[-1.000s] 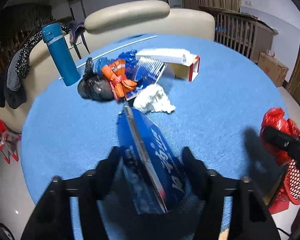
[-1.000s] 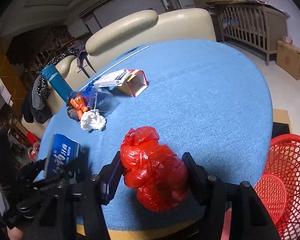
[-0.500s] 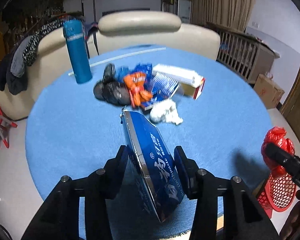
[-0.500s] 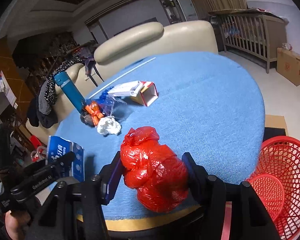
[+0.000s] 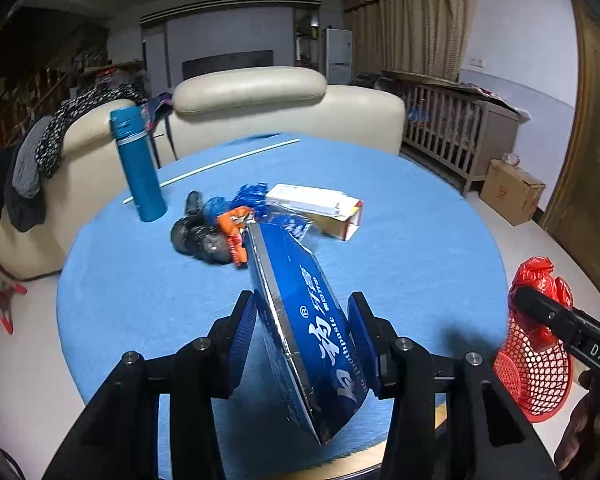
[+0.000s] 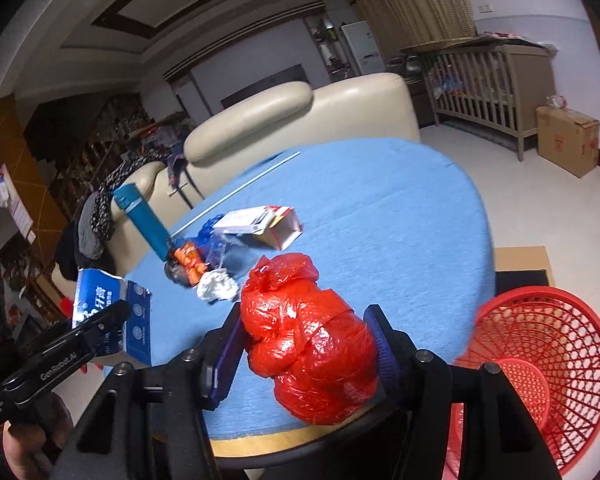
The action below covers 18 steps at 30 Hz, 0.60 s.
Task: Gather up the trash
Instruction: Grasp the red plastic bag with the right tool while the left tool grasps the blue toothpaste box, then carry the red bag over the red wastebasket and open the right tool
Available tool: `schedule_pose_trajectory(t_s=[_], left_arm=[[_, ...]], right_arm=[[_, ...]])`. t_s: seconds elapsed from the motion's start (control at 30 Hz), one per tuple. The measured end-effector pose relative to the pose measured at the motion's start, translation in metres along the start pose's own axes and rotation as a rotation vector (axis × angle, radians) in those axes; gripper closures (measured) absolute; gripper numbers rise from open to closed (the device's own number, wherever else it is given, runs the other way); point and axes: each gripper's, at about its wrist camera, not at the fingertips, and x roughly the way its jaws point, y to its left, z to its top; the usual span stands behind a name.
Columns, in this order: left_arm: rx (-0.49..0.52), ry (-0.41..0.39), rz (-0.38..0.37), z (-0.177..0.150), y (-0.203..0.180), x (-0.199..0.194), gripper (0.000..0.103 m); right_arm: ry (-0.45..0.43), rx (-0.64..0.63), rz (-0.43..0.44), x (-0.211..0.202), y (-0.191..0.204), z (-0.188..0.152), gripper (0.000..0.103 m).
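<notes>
— What is held by the left gripper (image 5: 302, 330)?
— A glossy blue toothpaste box (image 5: 300, 320), clamped tilted between its pads.
— And the right gripper (image 6: 306, 344)?
— A crinkled red plastic bag (image 6: 310, 340) is gripped beside the red mesh basket (image 6: 540, 364).

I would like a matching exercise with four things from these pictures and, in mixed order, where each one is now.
Things:
1. blue toothpaste box
2. red plastic bag
3. teal bottle
4. red basket

Places:
A. upright on the table
B. on the floor beside the table
C. in the right gripper
D. in the left gripper

Pairs: 1-D, 2-C, 3-A, 4-B
</notes>
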Motion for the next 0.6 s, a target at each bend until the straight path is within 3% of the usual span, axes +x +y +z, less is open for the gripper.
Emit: schedule_pose_trajectory(t_s=[0.6], left_arm=[[0.185,0.021,-0.105,-0.001,-0.086,0.009,0.054]], right_arm=[[-0.022,0.141,-0.2,-0.035,-0.092,-0.009,0.041]])
